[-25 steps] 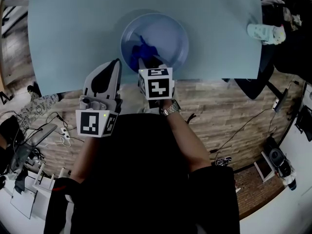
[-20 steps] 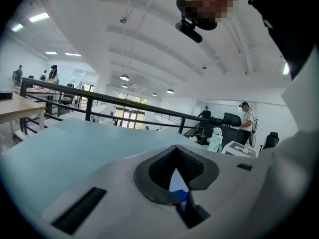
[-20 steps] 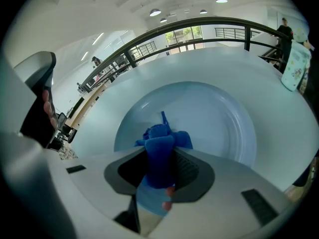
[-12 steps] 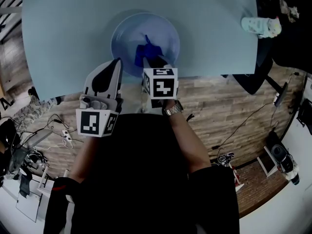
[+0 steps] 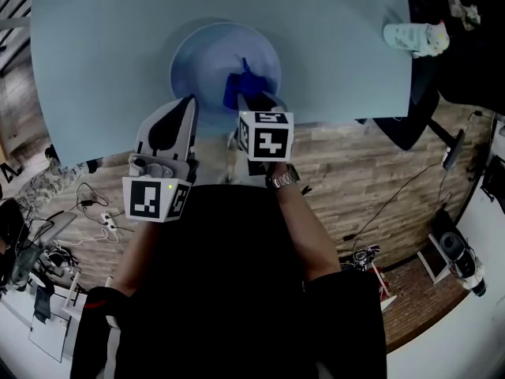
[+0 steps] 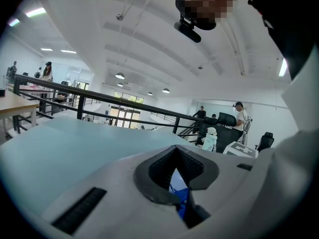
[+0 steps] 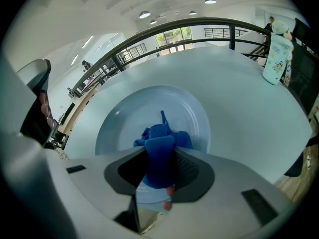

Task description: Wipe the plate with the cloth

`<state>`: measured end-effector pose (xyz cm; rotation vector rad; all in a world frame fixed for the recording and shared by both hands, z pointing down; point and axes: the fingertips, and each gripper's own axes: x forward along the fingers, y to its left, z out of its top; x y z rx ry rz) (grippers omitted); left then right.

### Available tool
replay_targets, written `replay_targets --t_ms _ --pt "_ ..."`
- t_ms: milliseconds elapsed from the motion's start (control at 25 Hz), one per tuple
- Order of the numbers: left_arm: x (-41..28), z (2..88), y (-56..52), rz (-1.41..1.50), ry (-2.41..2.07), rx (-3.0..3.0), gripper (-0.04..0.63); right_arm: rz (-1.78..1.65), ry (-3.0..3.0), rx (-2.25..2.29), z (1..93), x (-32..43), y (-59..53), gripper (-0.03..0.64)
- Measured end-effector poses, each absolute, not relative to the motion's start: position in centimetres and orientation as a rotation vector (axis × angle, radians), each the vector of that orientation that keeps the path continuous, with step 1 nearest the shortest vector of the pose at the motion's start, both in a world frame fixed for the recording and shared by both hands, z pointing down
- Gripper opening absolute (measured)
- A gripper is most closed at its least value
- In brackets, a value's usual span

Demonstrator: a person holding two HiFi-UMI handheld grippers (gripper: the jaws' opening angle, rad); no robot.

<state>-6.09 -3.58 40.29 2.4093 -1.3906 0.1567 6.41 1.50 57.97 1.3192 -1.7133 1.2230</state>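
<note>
Cloth (image 5: 239, 85): deep blue, bunched, one corner sticking up toward 12 o'clock. Rests in pale blue plate (image 5: 197, 58), at 5 o'clock of its well. Plate near front edge of table (image 5: 95, 46). Bare tabletop open at 9, 12 and 3 o'clock. White bottle (image 5: 416, 36) at 2 o'clock, well apart. Right gripper (image 5: 254, 99) pinches cloth's near fold between its jaws; rest of cloth spills beyond fingertips. Left gripper (image 5: 170, 129) closed on nothing, at 7 o'clock of plate.

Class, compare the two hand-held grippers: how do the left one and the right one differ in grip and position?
The right hand-held gripper is clamped on the blue cloth; the left hand-held gripper holds nothing. The right reaches over the plate, with the cloth on it; the left sits back at the near edge of the table. Both are shut.
</note>
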Motion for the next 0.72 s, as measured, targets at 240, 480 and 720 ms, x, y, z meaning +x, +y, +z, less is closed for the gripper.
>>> replay_targets --t_ms 240,480,720 --pt "-5.3 40.4 -3.6 0.161 -1.388 2.409 0.002 1.229 -1.716 1.325 57.9 7.1 1.5 0.118" --pt "-5.2 40.3 -3.8 0.145 -1.398 2.403 0.002 1.229 -1.716 1.335 57.5 7.6 1.1 0.118" --pt "-6.3 40.2 -3.6 0.138 -1.416 2.397 0.002 1.230 -1.752 1.336 56.6 6.4 0.6 0.118"
